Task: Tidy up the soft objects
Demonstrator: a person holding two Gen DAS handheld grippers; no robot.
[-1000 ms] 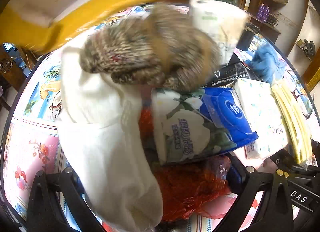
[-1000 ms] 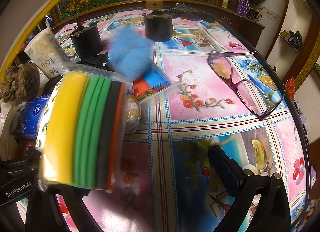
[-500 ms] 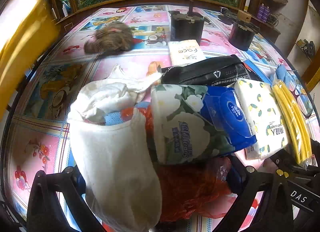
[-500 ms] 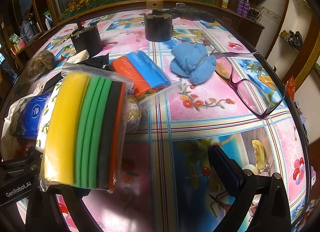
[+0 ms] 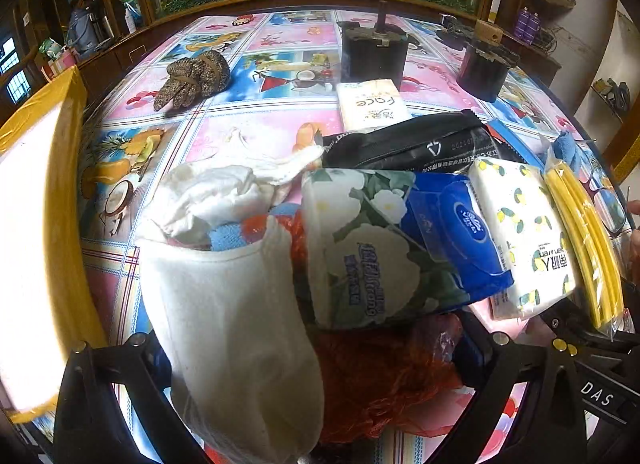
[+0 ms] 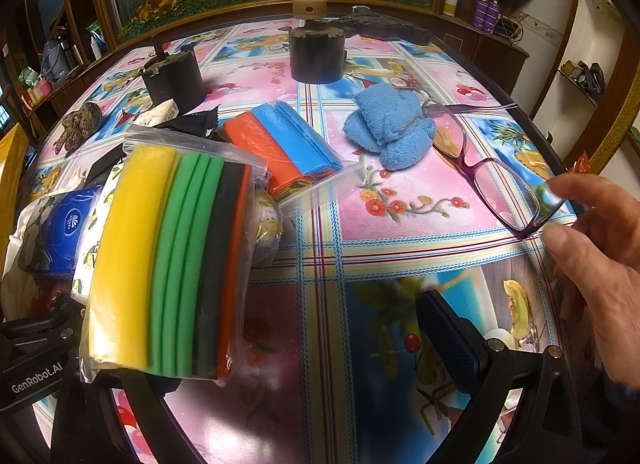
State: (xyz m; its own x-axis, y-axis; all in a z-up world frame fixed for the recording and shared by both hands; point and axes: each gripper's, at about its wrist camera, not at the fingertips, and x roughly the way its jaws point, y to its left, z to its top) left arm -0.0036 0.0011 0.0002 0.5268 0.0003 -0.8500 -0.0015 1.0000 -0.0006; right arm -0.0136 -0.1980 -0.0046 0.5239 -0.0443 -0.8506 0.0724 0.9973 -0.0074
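Soft objects lie heaped on a round surface [image 6: 360,256] covered with a bright fruit-and-flower cloth. Seen from the left gripper [image 5: 312,392], a white cloth bag [image 5: 236,344] stuffed with white fabric sits at the front, touching a red mesh bundle [image 5: 380,376]; the gripper's two black fingers stand wide apart on either side of this heap, and whether they touch it cannot be told. Behind lie a floral tissue pack [image 5: 360,248], a blue wipes pack [image 5: 456,232], a lemon-print tissue pack [image 5: 528,232] and a black pouch [image 5: 408,144]. A brown furry bundle [image 5: 192,78] rests well apart, farther back on the left.

Seen from the right gripper [image 6: 288,396], its fingers are spread wide with nothing between them. A clear bag of yellow, green, black and orange foam strips [image 6: 168,264] lies at front left. Beyond it sit a bag of orange and blue sheets [image 6: 288,144] and a blue knitted bundle [image 6: 390,128]. A person's bare hand [image 6: 600,256] at the right edge touches a pair of purple glasses [image 6: 500,184].
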